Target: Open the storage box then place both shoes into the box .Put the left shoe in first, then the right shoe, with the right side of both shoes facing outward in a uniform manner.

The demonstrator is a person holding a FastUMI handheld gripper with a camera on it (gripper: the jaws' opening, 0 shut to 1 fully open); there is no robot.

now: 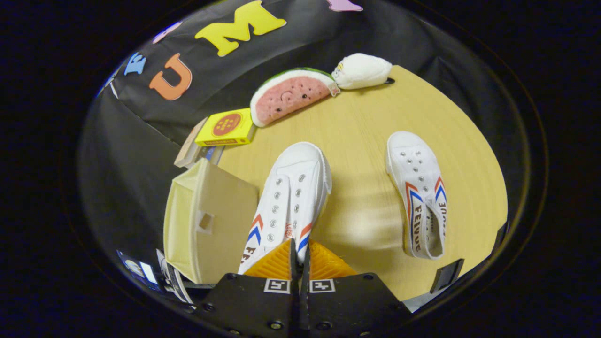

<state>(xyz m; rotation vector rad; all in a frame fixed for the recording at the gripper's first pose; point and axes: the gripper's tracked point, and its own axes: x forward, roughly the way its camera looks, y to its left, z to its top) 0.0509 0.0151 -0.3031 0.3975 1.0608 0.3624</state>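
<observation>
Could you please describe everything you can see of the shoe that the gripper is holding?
The held shoe is a white canvas low-top with metal eyelets, no laces visible, a rubber-looking toe cap, and red and blue chevrons on both sides. The gripper has its jaws closed on the shoe's rear opening, toe pointing away from them. It sits over the wooden table, whether lifted or resting I cannot tell, right beside the beige storage box, whose lid stands open.

The tool (298, 251) grips a white shoe (291, 197) beside the open storage box (206, 225).
</observation>
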